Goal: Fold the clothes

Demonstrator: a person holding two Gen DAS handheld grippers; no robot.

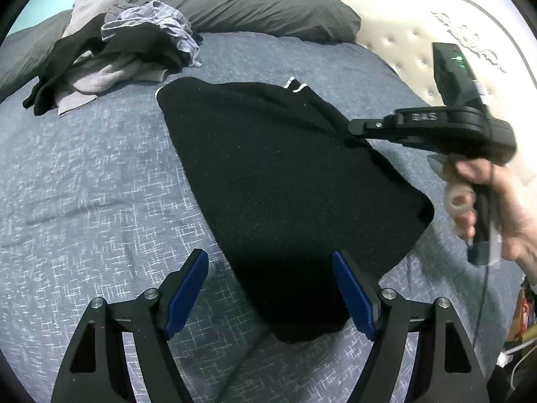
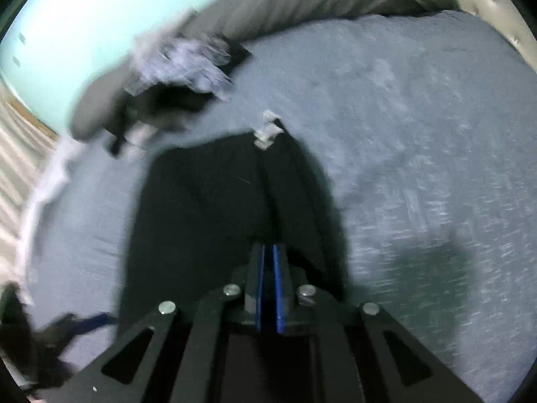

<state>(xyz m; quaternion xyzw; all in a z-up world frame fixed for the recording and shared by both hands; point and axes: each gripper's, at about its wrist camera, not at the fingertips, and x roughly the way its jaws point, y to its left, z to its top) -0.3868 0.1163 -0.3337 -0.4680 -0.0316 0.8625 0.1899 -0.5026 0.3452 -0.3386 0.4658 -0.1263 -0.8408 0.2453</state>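
Note:
A black garment (image 1: pixel 285 174) lies folded flat on the blue-grey bedspread (image 1: pixel 84 184), with a white label (image 1: pixel 295 85) at its far end. My left gripper (image 1: pixel 268 258) stands open just above the garment's near end, its blue pads (image 1: pixel 188 288) wide apart and gripping nothing. From the right, my right gripper (image 1: pixel 352 129) is held by a hand (image 1: pixel 496 201) and pinches the garment's right edge, where the cloth rises into a ridge. In the blurred right wrist view, my right gripper (image 2: pixel 268 247) is shut on the black garment (image 2: pixel 208 201), with the white label (image 2: pixel 266 131) beyond it.
A loose pile of grey, black and lilac clothes (image 1: pixel 114 57) sits at the far left of the bed, also in the right wrist view (image 2: pixel 167 77). Dark grey pillows (image 1: pixel 261 6) line the back. A cream tufted headboard (image 1: pixel 436 27) is at the right.

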